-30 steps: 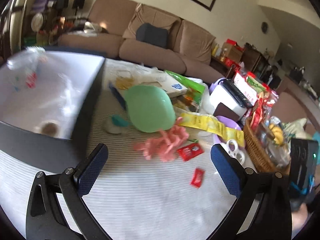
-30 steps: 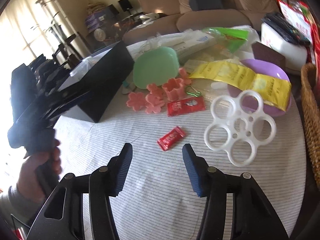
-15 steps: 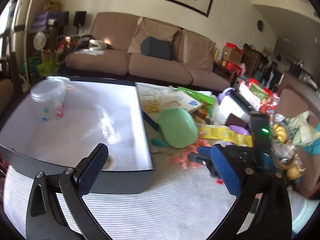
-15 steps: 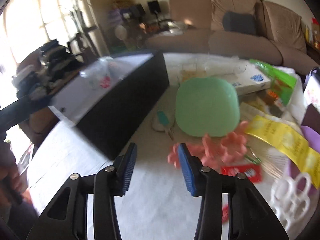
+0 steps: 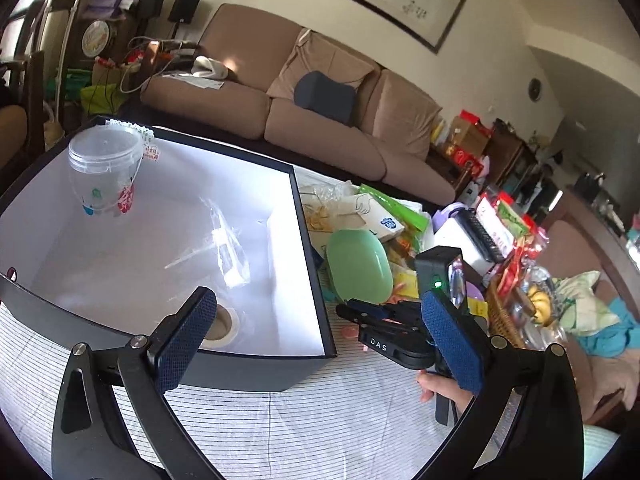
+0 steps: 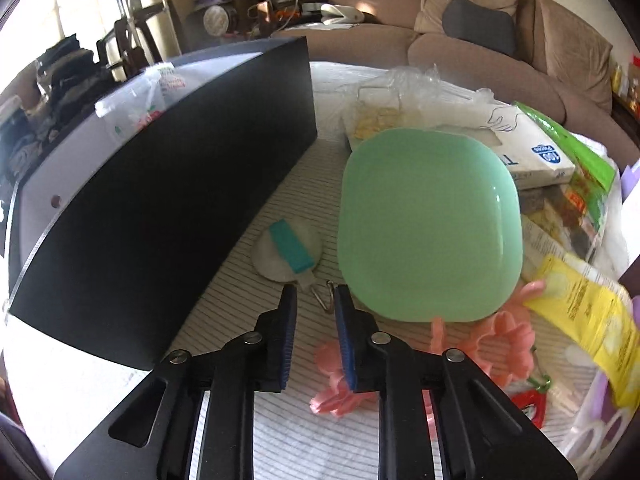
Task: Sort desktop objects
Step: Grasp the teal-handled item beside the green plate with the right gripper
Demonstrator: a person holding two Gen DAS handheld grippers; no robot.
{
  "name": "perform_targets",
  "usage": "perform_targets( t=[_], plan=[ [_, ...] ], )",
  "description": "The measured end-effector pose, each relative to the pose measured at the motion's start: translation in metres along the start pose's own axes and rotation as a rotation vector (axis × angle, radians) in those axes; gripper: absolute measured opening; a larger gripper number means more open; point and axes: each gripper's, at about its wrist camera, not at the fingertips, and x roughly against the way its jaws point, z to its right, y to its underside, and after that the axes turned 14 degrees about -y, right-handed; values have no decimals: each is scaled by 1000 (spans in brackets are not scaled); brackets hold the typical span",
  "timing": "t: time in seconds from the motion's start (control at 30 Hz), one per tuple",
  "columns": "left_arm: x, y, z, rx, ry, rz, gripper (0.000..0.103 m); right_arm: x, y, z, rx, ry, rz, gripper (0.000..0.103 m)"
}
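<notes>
Two claws in play, and the right claw [image 6: 313,300] is the one to watch: its jaws are narrowed to a slim gap, nothing between them, tips hovering over the small metal clip [image 6: 325,298] that hangs off the round pad [image 6: 286,251] with the teal strap. That pad lies on the striped cloth [image 6: 304,440], at 12 o'clock from the tips, between the black box [image 6: 168,216] at 9 o'clock and the green plate [image 6: 428,224] at 2 o'clock. My read: the pad is the next pick, bound for the box. To do it well, the tips should drop straight down and pinch the strap or the tab by the clip, not the flat disc, which looks too thin to grip from above; keep clear of the plate's edge, which sits just beside the right finger. The pink flowers [image 6: 500,344] at 4 o'clock are near and could get dragged along. Over to the left claw [image 5: 320,344]: jaws spread wide, holding nothing, poised above the near wall of the box. Inside the box sit a clear tub [image 5: 105,172] at 10 o'clock, a plastic bag [image 5: 226,240] and a tape roll [image 5: 222,322], so sorting is under way with plenty left on the table.
</notes>
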Motion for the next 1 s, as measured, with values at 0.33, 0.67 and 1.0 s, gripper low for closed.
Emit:
perform_targets(
  t=[0.33, 0.67, 1.0],
  plan=[
    [-2, 3, 2, 15, 8, -15, 103, 51, -7, -23, 53, -18, 84, 8],
    [5, 0, -11, 52, 13, -4, 103, -15, -46, -41, 221, -58, -95, 50],
    [-3, -6, -35, 141, 31, -18, 103, -52, -48, -22, 264, -99, -213, 12]
  ],
)
